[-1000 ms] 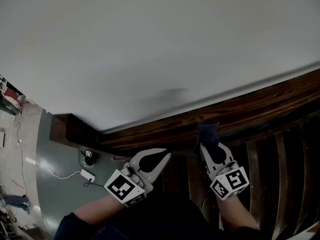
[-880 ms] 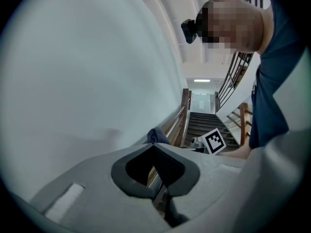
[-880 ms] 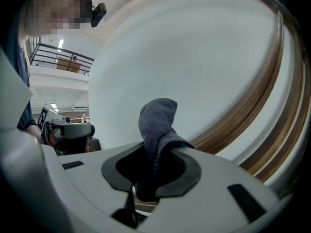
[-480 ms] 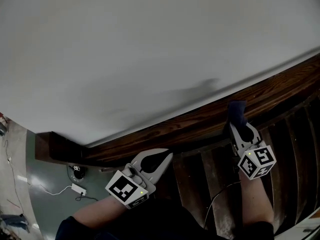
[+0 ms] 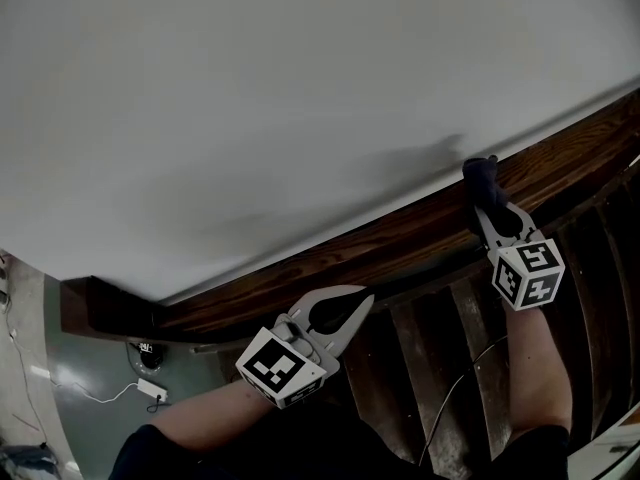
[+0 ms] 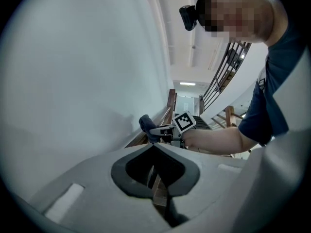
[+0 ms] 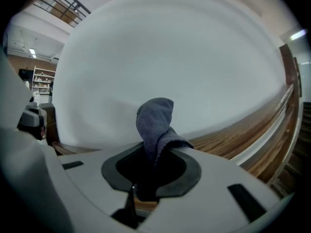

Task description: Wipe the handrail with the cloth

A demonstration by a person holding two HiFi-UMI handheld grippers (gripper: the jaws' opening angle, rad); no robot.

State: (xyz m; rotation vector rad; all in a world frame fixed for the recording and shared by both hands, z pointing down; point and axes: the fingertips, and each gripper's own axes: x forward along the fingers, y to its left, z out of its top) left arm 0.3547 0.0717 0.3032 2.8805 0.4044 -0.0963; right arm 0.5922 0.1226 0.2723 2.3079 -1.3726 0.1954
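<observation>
A dark wooden handrail runs diagonally under the white curved wall, from lower left to upper right in the head view. My right gripper is shut on a dark blue-grey cloth, which lies against the rail's top at the upper right. In the right gripper view the cloth stands up out of the closed jaws, with the handrail running off to the right. My left gripper is shut and empty, hanging below the rail at the lower middle. The left gripper view looks along the rail to the cloth.
Wooden stair treads and balusters fill the lower right. The white curved wall takes up the upper part of the head view. Far below at the lower left lies a grey floor with a white cable and adapter.
My right gripper has slid the cloth up and to the right along the handrail. The left gripper has shifted slightly right.
</observation>
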